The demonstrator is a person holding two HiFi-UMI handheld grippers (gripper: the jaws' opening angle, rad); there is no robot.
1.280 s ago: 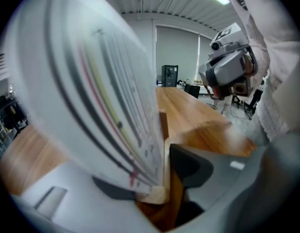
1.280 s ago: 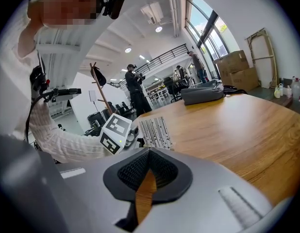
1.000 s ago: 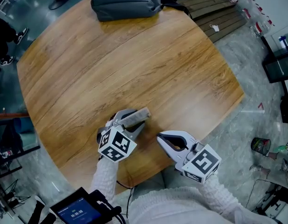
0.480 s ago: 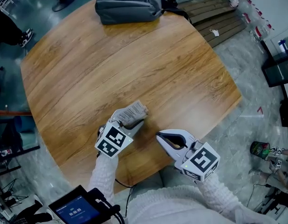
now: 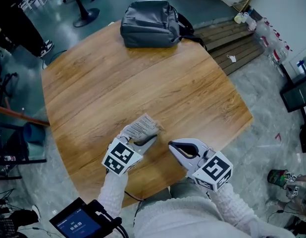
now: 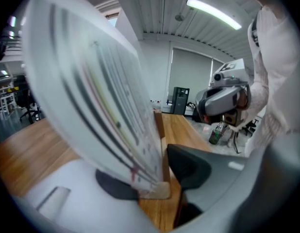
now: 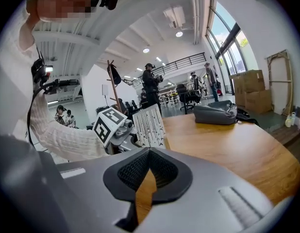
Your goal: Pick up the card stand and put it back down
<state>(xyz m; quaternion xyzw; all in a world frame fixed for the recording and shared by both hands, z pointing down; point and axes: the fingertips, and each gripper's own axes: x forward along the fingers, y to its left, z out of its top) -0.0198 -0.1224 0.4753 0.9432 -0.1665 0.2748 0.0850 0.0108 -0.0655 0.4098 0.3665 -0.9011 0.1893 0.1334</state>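
The card stand [image 5: 143, 126], a clear upright holder with a printed card in it, is in my left gripper [image 5: 139, 139] over the near part of the round wooden table [image 5: 143, 68]. In the left gripper view the card stand [image 6: 101, 101] fills the frame and both jaws press on its lower edge. From the right gripper view the card stand [image 7: 149, 125] stands upright beside the left gripper [image 7: 116, 130]. Whether its foot touches the table I cannot tell. My right gripper [image 5: 177, 150] hovers a short way to the right, shut and empty, its pads [image 7: 155, 166] meeting.
A grey backpack [image 5: 150, 24] lies at the table's far edge. A wooden pallet [image 5: 227, 38] sits on the floor beyond the table's right side. A device with a lit screen [image 5: 76, 224] hangs near my body at the lower left. People stand in the far background [image 7: 151, 84].
The left gripper has turned the card stand, so the card's printed face shows more than its edge. The right gripper has stayed put. My head view has shifted.
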